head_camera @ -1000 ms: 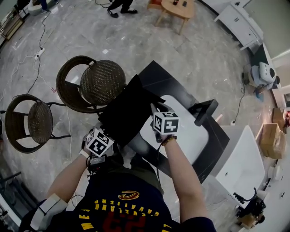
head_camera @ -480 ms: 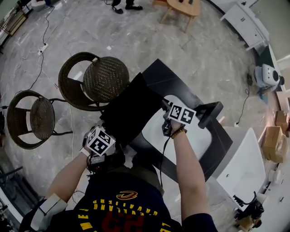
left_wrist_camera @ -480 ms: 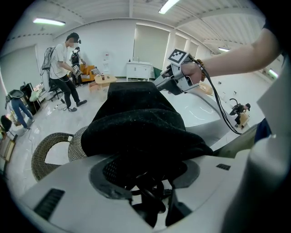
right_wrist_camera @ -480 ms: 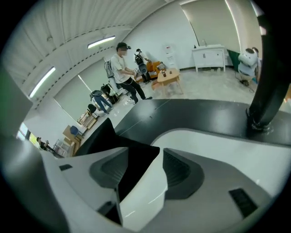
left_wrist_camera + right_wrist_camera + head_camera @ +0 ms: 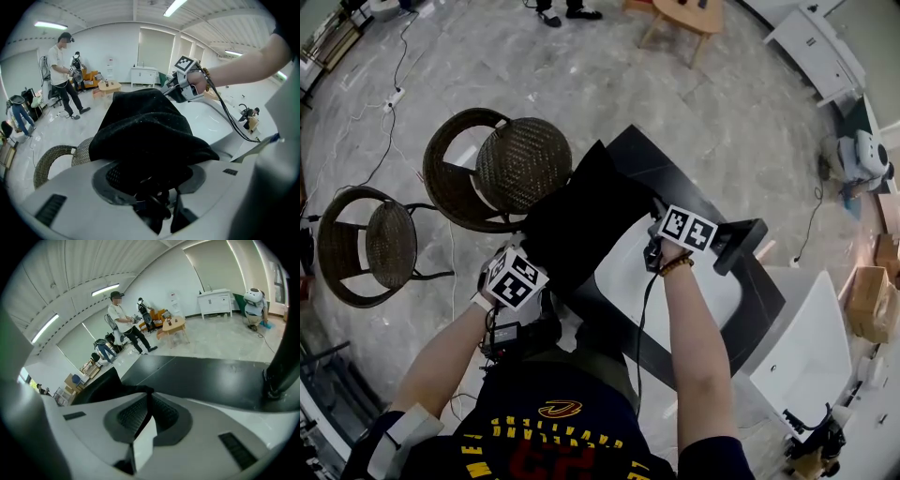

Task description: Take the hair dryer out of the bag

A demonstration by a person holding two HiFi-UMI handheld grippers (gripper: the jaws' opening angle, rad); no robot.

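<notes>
Now my left gripper (image 5: pixel 152 176) is clamped on the black cloth of the bag (image 5: pixel 145 126), holding it over the left part of the table (image 5: pixel 647 164). My right gripper (image 5: pixel 149 399) has just been closing. Its jaws are pressed together with nothing visible between them. The hair dryer (image 5: pixel 739 242) is out of the bag, on the table just beside my right gripper.

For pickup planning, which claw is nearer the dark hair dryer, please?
Right: right claw, just closed on the black fabric bag, beside the dark hair dryer; left claw, also gripping it, farther.
</notes>
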